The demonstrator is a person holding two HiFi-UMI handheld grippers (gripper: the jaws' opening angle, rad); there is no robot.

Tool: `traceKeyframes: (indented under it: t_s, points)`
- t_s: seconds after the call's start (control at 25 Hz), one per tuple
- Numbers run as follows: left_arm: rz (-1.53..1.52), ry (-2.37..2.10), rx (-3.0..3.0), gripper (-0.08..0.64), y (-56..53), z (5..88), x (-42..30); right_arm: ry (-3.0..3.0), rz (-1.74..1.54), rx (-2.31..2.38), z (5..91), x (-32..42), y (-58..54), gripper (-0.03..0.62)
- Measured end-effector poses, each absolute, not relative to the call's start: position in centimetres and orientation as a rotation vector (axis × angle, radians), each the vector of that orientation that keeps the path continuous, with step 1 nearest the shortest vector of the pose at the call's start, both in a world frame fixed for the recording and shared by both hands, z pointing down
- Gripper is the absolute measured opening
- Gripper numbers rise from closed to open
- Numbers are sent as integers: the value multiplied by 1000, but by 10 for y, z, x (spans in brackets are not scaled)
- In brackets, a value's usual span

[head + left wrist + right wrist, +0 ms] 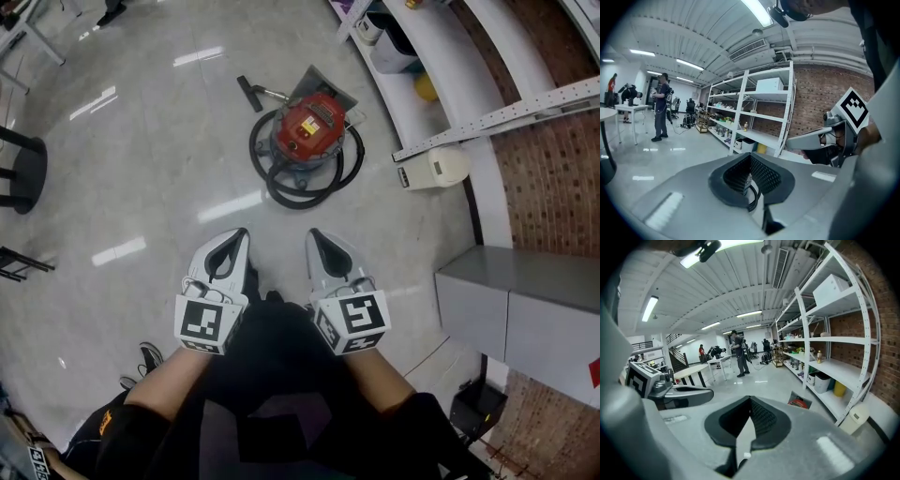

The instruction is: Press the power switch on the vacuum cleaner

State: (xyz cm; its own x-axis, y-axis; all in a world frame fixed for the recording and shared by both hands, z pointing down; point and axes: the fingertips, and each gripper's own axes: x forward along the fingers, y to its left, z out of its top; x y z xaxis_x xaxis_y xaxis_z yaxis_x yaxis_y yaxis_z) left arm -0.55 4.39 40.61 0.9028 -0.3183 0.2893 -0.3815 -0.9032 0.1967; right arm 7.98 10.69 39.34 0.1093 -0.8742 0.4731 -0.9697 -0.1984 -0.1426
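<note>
Vacuum cleaner sits on the floor, far from the person and slightly right of centre; red lid up, black hose coiled round its near side, nozzle lying at far left of it. Both tools are held low and close to the body, well apart from the machine.

Left gripper: fingers clenched tip to tip, nothing between them. Right gripper: the same, fingers together and empty; its own view shows a sliver of the red lid to the right of them.

Judgement: the approach is not begun and the switch is unpressed. The power switch cannot be picked out on the lid from here, too small; first risk is landing on the wrong control, so it must be identified closer in.

Second risk: the hose loops lie between the person and the canister; a foot or a tool catching a loop could drag or turn the machine.

Third: the floor is glossy; a slanted push on the switch may likely slide the canister away instead of working the switch; press straight down.

Fourth: shelving and a white unit stand just right of the vacuum; a wide reach with the right tool could knock them.
</note>
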Motion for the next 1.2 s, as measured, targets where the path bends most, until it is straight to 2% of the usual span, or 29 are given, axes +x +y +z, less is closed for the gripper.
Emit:
traceKeyframes:
  t_s: [0.4, 0.72, 1.2]
  points:
    - [338, -421, 2877, 14, -22, 395, 19, -1769, 712, 2272, 394, 96, 53, -8]
    - [387, -354, 2893, 15, -32, 408, 33, -1742, 699, 2236, 395, 117, 27, -8]
    - [498, -543, 2852, 15, -82, 440, 76, -1826, 791, 2076, 448, 181, -25, -8]
